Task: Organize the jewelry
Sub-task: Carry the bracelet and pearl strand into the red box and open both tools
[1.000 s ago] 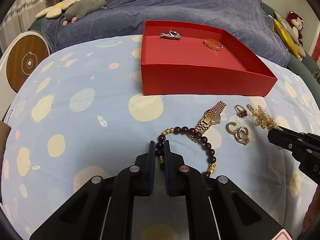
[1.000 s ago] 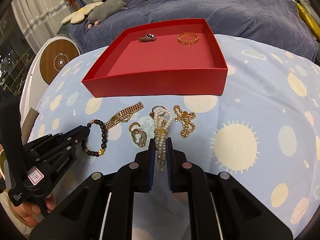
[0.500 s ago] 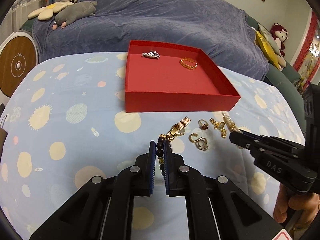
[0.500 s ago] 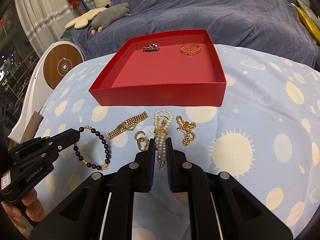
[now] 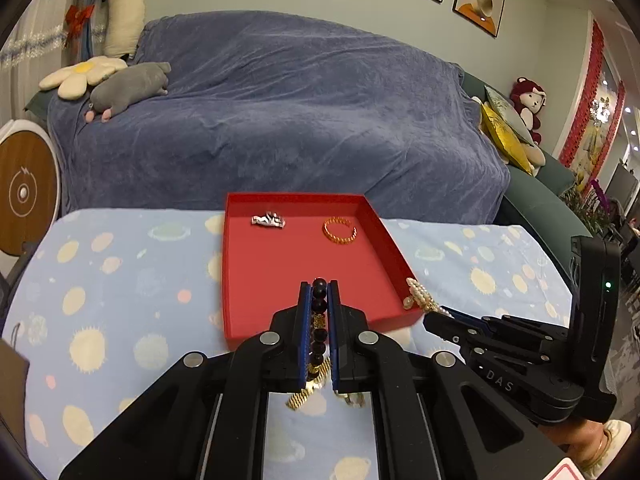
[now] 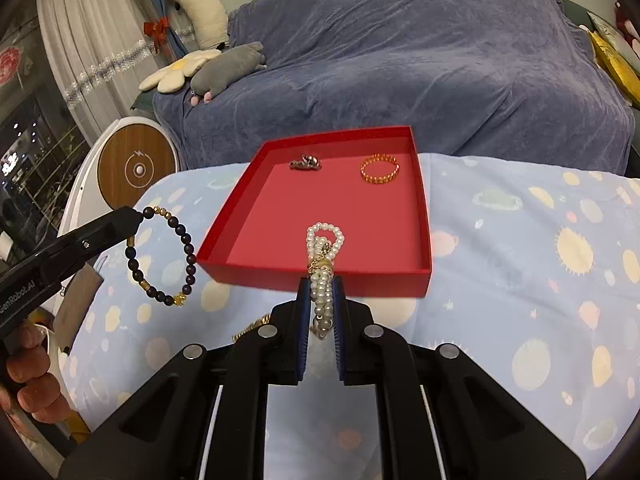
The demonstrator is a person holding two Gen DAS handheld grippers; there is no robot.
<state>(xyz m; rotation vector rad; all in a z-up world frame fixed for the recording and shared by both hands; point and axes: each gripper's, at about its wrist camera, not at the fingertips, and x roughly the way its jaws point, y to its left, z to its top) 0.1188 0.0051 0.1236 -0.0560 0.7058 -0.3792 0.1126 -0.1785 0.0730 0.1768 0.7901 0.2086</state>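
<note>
My left gripper (image 5: pixel 319 292) is shut on a dark bead bracelet (image 5: pixel 319 300), held up in front of the red box (image 5: pixel 240 280). In the right wrist view this bracelet (image 6: pixel 188 248) hangs as a loop from the left gripper (image 6: pixel 134 216), clear of the cloth. A pearl bracelet (image 6: pixel 325 236) sticks out past the tips of my right gripper (image 6: pixel 321 284), which is shut on it over the box's near wall (image 6: pixel 320 278). Inside the box lie a silver piece (image 6: pixel 306 163) and a gold chain ring (image 6: pixel 379 168). A gold watch strap (image 5: pixel 300 400) stays on the cloth below.
The table wears a pale blue cloth with yellow spots (image 5: pixel 100 280). Behind it stands a sofa under a blue blanket (image 5: pixel 280 100) with plush toys (image 5: pixel 128 84). A round white and wood device (image 5: pixel 20 192) is at the far left. A hand (image 6: pixel 28 372) holds the left gripper.
Both grippers have risen from the cloth, each lifting its bracelet. The bead bracelet now hangs free, and the pearl bracelet has come up level with the box's near wall.
</note>
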